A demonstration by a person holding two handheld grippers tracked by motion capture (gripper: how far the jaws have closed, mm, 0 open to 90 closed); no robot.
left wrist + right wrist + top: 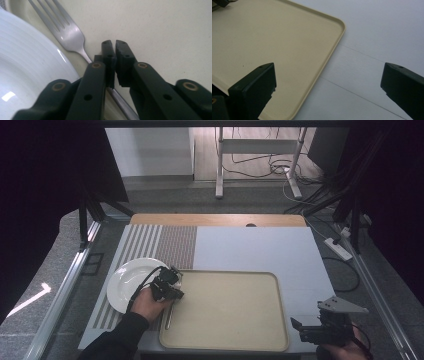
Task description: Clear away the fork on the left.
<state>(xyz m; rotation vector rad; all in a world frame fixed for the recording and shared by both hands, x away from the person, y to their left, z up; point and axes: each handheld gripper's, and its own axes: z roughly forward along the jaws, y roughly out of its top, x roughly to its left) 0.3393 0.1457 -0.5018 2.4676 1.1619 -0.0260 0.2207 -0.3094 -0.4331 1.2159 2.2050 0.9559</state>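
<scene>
Fork (pixel 67 33) lies flat at tray (pixel 225 340) left edge, beside plate (pixel 131 275). Left gripper (pixel 114 45) over handle, jaws pressed nearly together (grip on handle unclear). Right gripper (pixel 327 82) spread wide, idle near tray corner. Lift not yet made.

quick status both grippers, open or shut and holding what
left gripper: jaws shut; fork handle runs under them, grip cannot be told
right gripper: jaws open, holding nothing

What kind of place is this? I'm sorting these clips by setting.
Probably a lab or recording workspace, not a dining room: black curtains flank the table, loose cables lie on the floor, and a power strip sits alongside.
</scene>
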